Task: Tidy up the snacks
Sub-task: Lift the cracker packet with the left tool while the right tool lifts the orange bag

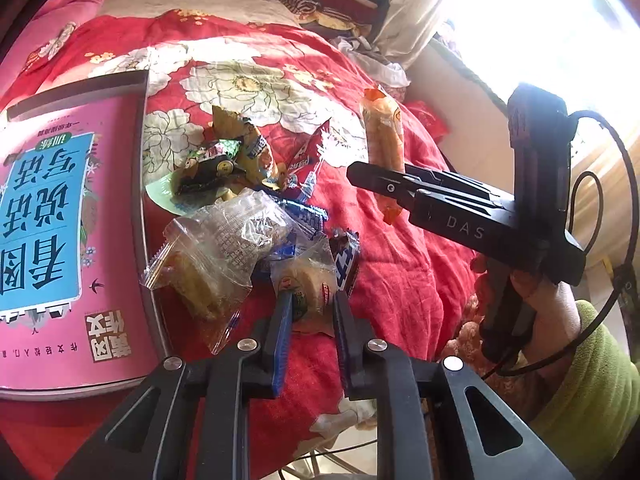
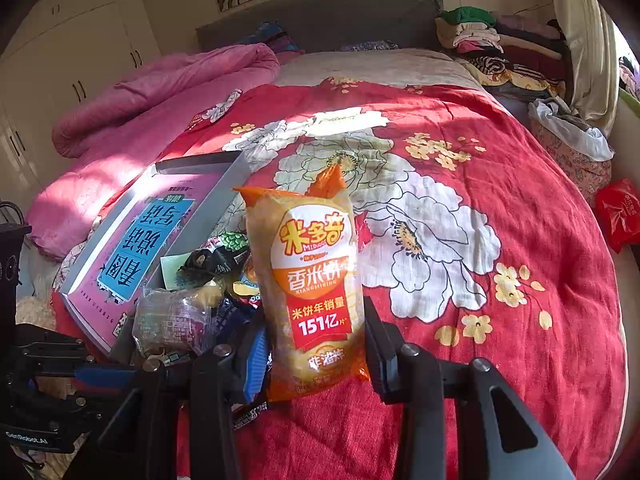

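Now the right gripper (image 2: 316, 344) clamps the orange rice-cracker packet (image 2: 316, 292) upright between its fingers. Left gripper (image 1: 310, 316) closes on a small wrapped cake (image 1: 306, 284) at its tips; next, I'd judge, both go to the sorting spot

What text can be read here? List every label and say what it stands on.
"米多奇", "香米饼", "米饼年销量 151亿片": rice cracker bag in the right gripper.
"看图说话写话", seen upside down: pink book.
"DAS": right gripper body, in the left view.
"GenRobot.AI": left gripper body, in the right view.
Pile wrappers: too small or crumpled.
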The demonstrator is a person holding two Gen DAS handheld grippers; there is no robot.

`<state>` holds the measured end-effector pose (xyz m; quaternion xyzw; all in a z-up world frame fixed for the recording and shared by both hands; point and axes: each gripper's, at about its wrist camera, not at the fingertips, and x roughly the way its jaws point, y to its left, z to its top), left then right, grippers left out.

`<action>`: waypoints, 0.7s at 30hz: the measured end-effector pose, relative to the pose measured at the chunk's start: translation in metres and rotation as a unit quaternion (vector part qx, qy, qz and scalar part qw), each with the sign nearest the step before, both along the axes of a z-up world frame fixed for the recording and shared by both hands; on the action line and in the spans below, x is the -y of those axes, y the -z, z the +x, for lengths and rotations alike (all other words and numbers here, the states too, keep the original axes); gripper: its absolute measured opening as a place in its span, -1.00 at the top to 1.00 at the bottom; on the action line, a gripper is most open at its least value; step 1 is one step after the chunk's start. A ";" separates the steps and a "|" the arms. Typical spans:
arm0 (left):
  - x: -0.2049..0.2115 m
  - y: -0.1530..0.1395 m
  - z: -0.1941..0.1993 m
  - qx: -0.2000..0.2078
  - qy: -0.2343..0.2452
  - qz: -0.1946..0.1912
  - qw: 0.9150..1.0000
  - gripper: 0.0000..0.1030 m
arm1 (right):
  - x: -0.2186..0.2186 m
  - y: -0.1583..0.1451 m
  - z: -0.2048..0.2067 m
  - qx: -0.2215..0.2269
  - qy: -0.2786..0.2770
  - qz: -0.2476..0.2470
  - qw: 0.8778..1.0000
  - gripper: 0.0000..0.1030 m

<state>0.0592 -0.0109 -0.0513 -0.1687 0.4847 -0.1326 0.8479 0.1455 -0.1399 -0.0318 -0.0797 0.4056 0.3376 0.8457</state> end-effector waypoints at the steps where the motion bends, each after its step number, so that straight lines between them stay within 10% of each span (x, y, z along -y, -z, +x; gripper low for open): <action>1: -0.001 -0.003 0.000 0.004 -0.001 -0.003 1.000 0.62 | 0.000 -0.001 0.000 0.000 0.000 0.003 1.000 0.19; 16: 0.009 0.026 0.013 -0.029 0.013 0.049 0.998 0.77 | -0.004 0.003 0.000 -0.007 -0.001 -0.001 1.000 0.19; 21: 0.013 0.025 0.005 -0.033 0.027 0.063 0.997 0.36 | -0.002 0.001 0.000 -0.005 0.000 0.004 1.000 0.19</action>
